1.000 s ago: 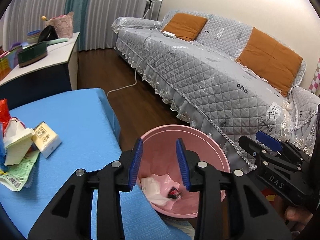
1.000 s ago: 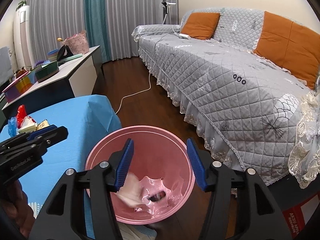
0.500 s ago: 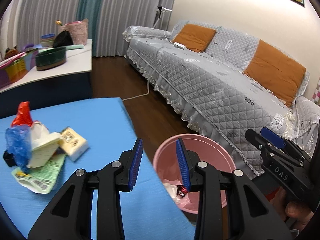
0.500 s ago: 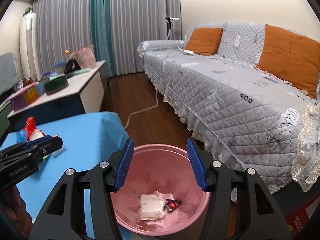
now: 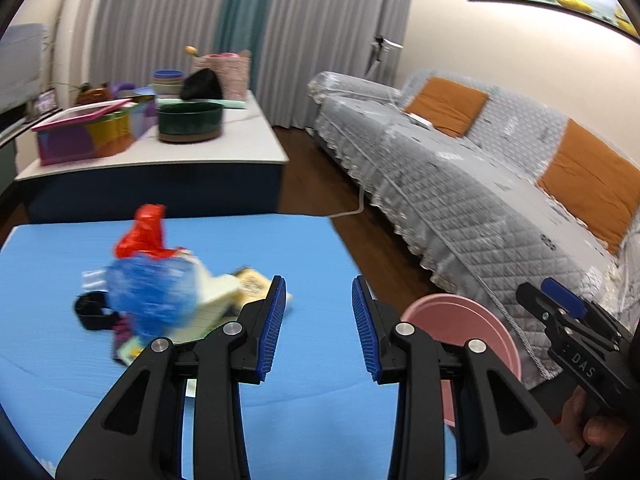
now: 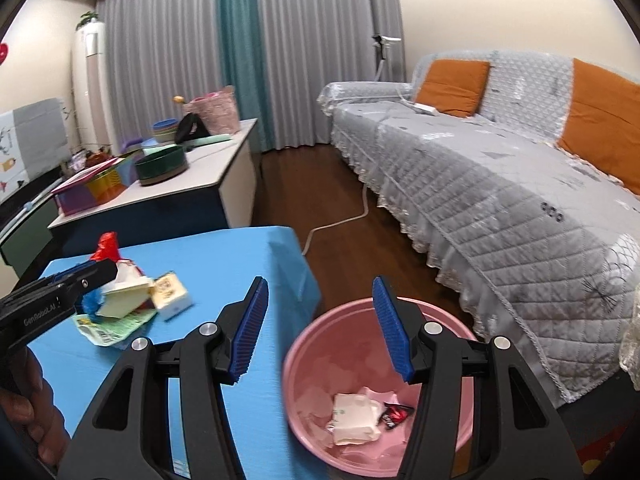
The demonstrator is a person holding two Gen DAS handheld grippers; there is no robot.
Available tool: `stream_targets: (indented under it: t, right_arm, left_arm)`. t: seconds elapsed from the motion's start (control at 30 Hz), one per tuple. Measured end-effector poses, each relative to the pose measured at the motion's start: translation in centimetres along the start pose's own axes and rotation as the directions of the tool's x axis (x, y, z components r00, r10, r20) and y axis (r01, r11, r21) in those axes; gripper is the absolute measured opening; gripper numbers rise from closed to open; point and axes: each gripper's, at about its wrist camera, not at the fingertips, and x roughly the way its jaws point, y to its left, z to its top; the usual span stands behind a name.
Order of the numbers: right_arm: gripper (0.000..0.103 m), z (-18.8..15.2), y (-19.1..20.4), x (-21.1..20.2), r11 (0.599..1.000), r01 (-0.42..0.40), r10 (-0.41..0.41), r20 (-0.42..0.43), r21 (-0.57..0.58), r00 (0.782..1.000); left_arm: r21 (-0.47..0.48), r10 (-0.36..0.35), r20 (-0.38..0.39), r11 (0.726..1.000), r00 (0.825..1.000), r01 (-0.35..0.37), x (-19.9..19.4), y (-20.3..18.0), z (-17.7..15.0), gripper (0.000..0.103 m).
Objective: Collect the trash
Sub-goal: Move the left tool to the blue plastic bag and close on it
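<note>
The trash pile (image 5: 160,292) of a red wrapper, blue bag and small carton lies on the blue table (image 5: 280,392); the pink bin (image 6: 360,392) beside its edge holds a white packet. My left gripper (image 5: 319,324) and right gripper (image 6: 320,328) both gape, empty. A grey-covered sofa (image 6: 500,184) stands beyond.

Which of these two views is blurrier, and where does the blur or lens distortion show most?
Left wrist view: motion blur smears the trash pile and side table, while the left gripper stays sharp. Right wrist view: clearer overall, with the trash in the pink bin readable and only mild softness. Both views: fisheye bends the sofa and darkens the corners.
</note>
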Motion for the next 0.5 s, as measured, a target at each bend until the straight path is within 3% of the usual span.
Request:
stream_targets:
  t: [0.27,0.5]
  right_arm:
    - [0.055,0.2,4.9,1.9,0.994,-0.088,0.087,-0.026,-0.057,0.996]
    - [0.055,0.0,8.8,4.7,0.984,-0.153,0.147,-0.071,-0.087,0.987]
  left_arm:
    - [-0.082,0.099,0.036,0.992,0.994,-0.095,-1.5,5.5,0.9,0.034]
    - [-0.155,0.166,0.023,0.975,0.986,-0.161,-1.6,10.0,0.7,0.034]
